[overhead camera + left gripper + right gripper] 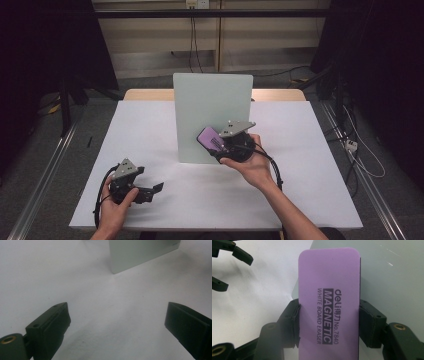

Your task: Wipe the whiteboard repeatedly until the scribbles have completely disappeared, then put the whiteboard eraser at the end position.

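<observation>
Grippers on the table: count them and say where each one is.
2. The left gripper hovers open near the table's front left; the right gripper holds a purple eraser against the upright whiteboard.

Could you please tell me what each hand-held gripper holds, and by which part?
The right hand-held gripper clamps the purple rectangular foam whiteboard eraser by its long side edges; the left hand-held gripper holds nothing.

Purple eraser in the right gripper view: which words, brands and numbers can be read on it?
All stand on the purple eraser, running along its length:
"deli", followed by Chinese characters that I cannot make out
"No. 7840"
"MAGNETIC", light letters on a dark bar
"WHITE BOARD ERASER"
</observation>
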Demonstrator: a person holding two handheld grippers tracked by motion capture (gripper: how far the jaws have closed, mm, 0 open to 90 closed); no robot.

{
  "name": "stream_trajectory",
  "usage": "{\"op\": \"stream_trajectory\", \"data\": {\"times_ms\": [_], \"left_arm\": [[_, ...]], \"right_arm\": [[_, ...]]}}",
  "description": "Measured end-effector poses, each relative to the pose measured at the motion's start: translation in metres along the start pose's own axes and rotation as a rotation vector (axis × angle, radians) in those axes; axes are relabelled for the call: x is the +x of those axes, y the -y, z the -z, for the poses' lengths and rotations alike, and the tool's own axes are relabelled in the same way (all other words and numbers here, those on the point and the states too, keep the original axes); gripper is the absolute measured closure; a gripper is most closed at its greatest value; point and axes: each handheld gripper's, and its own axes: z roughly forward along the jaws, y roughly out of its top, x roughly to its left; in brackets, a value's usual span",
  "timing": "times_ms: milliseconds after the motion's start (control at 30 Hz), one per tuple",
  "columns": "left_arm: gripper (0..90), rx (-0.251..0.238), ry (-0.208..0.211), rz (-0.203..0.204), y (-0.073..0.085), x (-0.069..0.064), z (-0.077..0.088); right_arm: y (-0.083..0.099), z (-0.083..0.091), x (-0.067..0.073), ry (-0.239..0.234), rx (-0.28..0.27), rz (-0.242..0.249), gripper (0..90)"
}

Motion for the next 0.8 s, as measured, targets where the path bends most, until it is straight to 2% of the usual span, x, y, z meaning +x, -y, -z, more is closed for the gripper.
{"op": "stream_trajectory", "data": {"times_ms": [200, 433, 800], "left_arm": [[5.8, 0.005, 0.005, -0.018, 0.000, -0.003, 0.003], [5.8, 0.000, 0.006, -0.015, 0.001, -0.002, 0.004], [5.9, 0.015, 0.014, -0.004, 0.002, 0.000, 0.000]], "right_arm": [[0.007, 0.001, 0.003, -0.023, 0.012, -0.001, 41.5], [0.010, 0.002, 0.003, -0.041, 0.027, -0.034, 41.5], [0.018, 0.000, -0.001, -0.083, 0.070, -0.022, 41.5]]}}
